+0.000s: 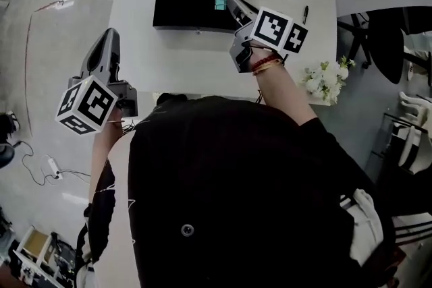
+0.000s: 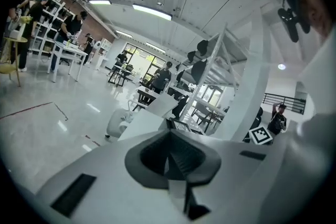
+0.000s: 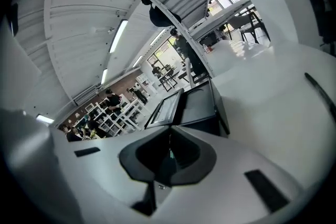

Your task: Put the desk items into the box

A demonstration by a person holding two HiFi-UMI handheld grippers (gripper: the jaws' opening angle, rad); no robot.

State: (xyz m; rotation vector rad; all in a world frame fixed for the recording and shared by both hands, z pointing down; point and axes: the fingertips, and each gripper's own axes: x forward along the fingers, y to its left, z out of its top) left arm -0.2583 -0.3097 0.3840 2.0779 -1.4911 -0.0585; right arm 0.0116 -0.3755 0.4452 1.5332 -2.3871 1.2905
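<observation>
The right tongs are pinched shut on a thin teal item, held over the near right corner of the black box at the counter's far end. The left tongs are closed and empty, beyond the counter's left edge.

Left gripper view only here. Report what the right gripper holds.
Observer: The right gripper has its fingers shut on a small teal item.
Operator: Give me its position.
Observer: It is at the right side of the black box, at the far end of the white table.
Operator: Name what lies outside the box.
Observer: A dark pen lies on the table right of the box, and white flowers sit at the table's right edge.
</observation>
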